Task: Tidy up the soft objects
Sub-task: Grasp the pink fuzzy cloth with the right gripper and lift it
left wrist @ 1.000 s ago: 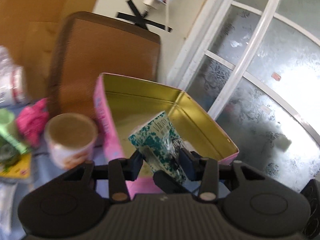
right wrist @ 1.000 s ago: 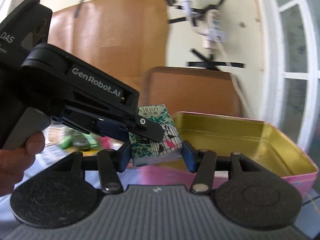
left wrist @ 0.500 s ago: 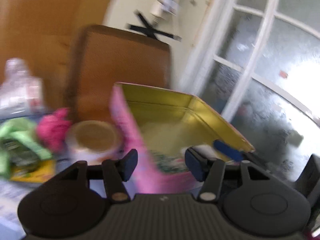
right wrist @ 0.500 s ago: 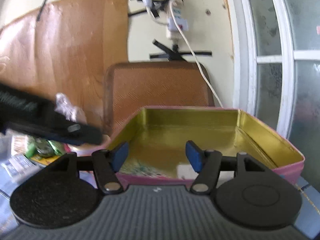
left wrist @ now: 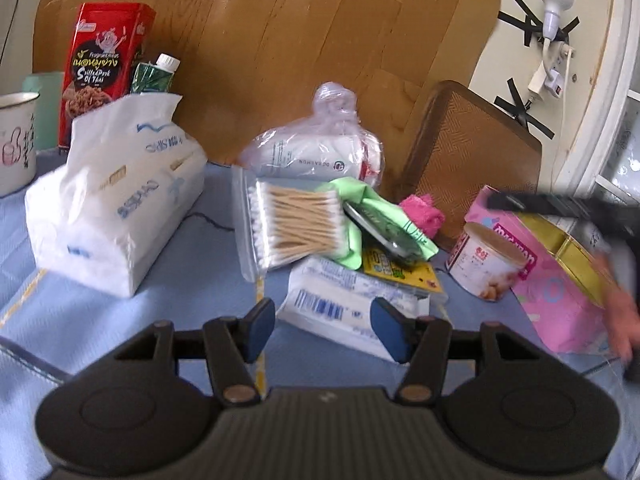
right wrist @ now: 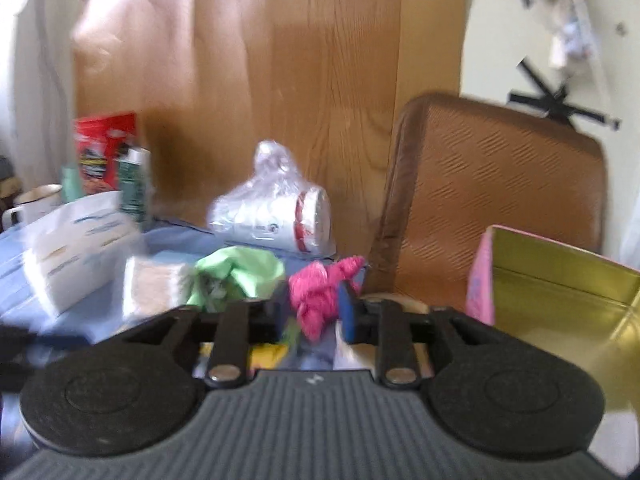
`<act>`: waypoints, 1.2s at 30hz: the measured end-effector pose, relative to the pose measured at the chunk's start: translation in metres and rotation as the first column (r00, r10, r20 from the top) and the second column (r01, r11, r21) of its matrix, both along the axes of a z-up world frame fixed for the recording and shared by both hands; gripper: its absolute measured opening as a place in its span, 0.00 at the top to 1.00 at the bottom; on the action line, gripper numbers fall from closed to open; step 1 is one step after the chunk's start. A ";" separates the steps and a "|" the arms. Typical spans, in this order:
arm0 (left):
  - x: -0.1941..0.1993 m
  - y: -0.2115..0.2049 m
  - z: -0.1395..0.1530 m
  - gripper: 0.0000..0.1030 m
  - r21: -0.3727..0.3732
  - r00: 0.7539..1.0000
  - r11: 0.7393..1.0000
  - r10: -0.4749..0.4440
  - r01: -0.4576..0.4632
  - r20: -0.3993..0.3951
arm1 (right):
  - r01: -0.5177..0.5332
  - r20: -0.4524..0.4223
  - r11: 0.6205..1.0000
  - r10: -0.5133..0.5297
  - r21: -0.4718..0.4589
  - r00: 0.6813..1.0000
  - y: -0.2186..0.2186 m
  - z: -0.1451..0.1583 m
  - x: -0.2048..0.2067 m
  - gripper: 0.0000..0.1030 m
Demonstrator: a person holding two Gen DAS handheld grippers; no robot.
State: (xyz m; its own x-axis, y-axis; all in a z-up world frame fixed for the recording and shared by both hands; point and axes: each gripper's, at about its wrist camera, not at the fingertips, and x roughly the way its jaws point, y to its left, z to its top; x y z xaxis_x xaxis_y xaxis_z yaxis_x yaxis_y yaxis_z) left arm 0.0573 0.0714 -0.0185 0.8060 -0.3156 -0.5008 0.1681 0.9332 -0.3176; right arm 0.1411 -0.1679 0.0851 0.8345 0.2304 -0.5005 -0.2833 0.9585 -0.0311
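The left gripper (left wrist: 323,326) is held low over the blue tablecloth (left wrist: 168,304) with its jaws spread wide and nothing between them; a flat white packet (left wrist: 340,312) lies on the cloth just beyond the fingertips. Farther off, a bag of cotton swabs (left wrist: 292,224) is seen leaning against a crumpled green wrapper (left wrist: 360,208), with a clear plastic bag (left wrist: 320,152) behind them and a large white tissue pack (left wrist: 116,204) to the left. A paper cup (left wrist: 490,260) stands to the right, touching the pink tin (left wrist: 560,280), whose gold inside is open to view. In the right wrist view, the right gripper (right wrist: 314,312) is seen with its jaws drawn in on a pink cloth (right wrist: 320,288), which is pinched between the blue pads and bunched above them; the view is blurred. The pink tin (right wrist: 480,280) stands near right of it, and a brown chair back (right wrist: 500,192) rises behind.
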 end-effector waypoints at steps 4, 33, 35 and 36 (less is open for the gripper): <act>-0.005 -0.005 0.001 0.47 0.009 0.998 0.999 -0.031 0.031 0.047 | 0.039 -0.184 0.996 -0.053 -0.080 0.982 0.023 -0.006 0.071 0.38; 0.004 0.015 -0.007 0.38 -0.123 1.000 0.992 0.001 -0.003 -0.014 | -0.323 -0.124 0.922 0.354 0.214 0.927 0.022 -0.053 -0.121 0.44; 0.004 0.016 -0.007 0.35 -0.122 1.000 0.992 0.009 -0.010 -0.012 | -0.313 -0.140 0.921 0.351 0.233 0.926 0.028 -0.059 -0.118 0.43; 0.004 0.016 -0.007 0.35 -0.123 1.000 0.992 0.009 -0.010 -0.011 | -0.303 -0.143 0.923 0.342 0.238 0.929 0.031 -0.064 -0.116 0.43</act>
